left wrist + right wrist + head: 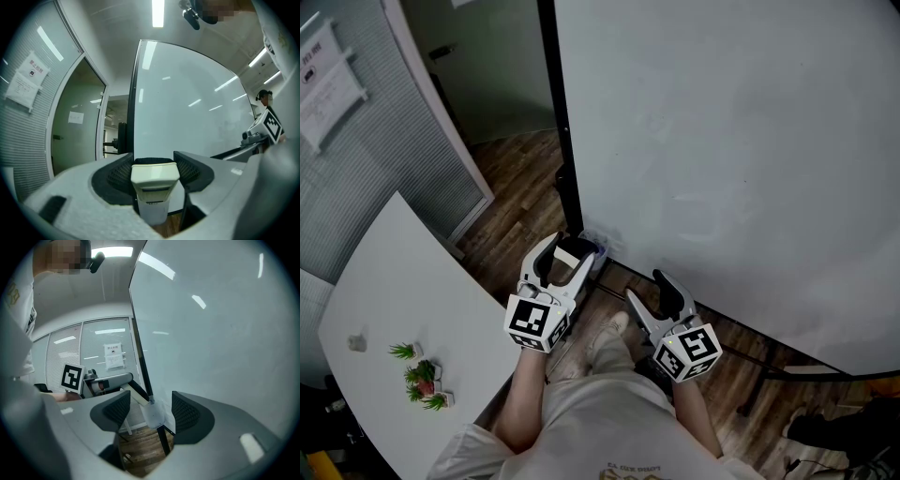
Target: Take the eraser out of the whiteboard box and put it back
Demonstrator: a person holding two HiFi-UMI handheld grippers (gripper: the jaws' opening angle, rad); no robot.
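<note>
My left gripper (566, 257) is shut on a cream eraser (154, 174) with black felt on its far side. It is held level at the lower left corner of the whiteboard (722, 141). A small translucent box (596, 247) hangs on that corner, and in the right gripper view the eraser's end (137, 398) reaches the top of the box (154, 417). I cannot tell whether it is inside. My right gripper (652, 296) stands open and empty to the right, pointing at the board with the box beyond its jaws.
The whiteboard's black frame post (559, 112) runs up beside a glass door. A white table (403, 281) with small potted plants (422, 377) stands at the left. The board's stand legs (769, 361) cross the wooden floor below, near the person's shoe (609, 330).
</note>
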